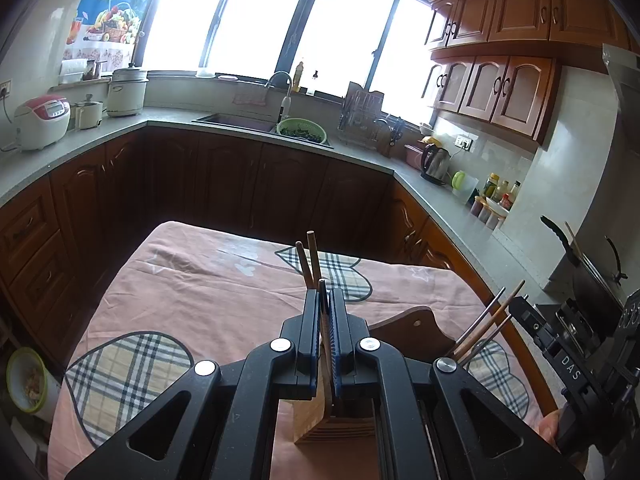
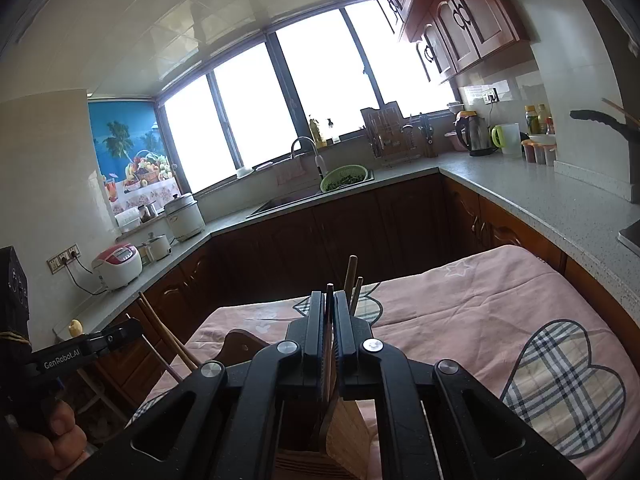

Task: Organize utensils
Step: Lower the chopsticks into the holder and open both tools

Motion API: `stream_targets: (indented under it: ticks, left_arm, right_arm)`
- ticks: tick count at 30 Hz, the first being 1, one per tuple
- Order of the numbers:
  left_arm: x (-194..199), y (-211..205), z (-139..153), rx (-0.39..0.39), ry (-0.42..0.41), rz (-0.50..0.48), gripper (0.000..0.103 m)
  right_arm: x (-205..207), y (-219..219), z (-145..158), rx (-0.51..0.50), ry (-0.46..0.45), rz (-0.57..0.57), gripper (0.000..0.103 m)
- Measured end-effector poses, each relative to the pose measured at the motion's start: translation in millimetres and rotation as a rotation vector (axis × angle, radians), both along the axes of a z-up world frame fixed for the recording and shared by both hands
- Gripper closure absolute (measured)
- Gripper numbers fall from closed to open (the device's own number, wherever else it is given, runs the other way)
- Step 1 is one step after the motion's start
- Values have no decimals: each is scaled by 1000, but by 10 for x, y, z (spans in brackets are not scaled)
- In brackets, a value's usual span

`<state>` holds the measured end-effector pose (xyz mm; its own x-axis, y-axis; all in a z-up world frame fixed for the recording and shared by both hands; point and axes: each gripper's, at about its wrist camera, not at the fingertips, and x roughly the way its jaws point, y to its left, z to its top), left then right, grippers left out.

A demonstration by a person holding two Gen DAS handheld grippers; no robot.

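My left gripper (image 1: 325,300) is shut on a brown chopstick (image 1: 323,312) that stands upright above a light wooden utensil holder (image 1: 320,408) on the pink cloth. Two more chopsticks (image 1: 311,258) rise beyond the fingers. My right gripper (image 2: 329,300) is shut on a dark chopstick (image 2: 329,312) over the same wooden holder (image 2: 344,432); two chopsticks (image 2: 353,280) stand just beyond. Each gripper shows in the other's view: the right one at the edge of the left wrist view (image 1: 568,344), the left one in the right wrist view (image 2: 80,348).
The table carries a pink cloth (image 1: 192,280) with plaid hearts. A dark wooden board (image 1: 412,328) lies beside the holder. Several chopsticks (image 1: 492,320) lean at the right. Counters with a sink (image 1: 236,122), rice cooker (image 1: 40,122) and kettle (image 1: 434,162) surround the table.
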<state>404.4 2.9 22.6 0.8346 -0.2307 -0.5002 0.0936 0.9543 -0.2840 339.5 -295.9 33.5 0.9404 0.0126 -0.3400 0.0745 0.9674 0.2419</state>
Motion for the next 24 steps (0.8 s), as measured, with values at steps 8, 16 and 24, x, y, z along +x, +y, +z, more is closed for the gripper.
stream_targets:
  ticks: [8, 16, 24]
  left_arm:
    - [-40, 0, -31, 4, 11, -8, 99]
    - [-32, 13, -20, 3, 23, -16, 91]
    - [-130, 22, 19, 7, 9, -1, 55]
  right_arm:
    - [25, -23, -26, 22, 15, -3, 98]
    - [5, -56, -17, 39, 19, -15, 93]
    - [-71, -58, 44, 49, 3, -20, 62]
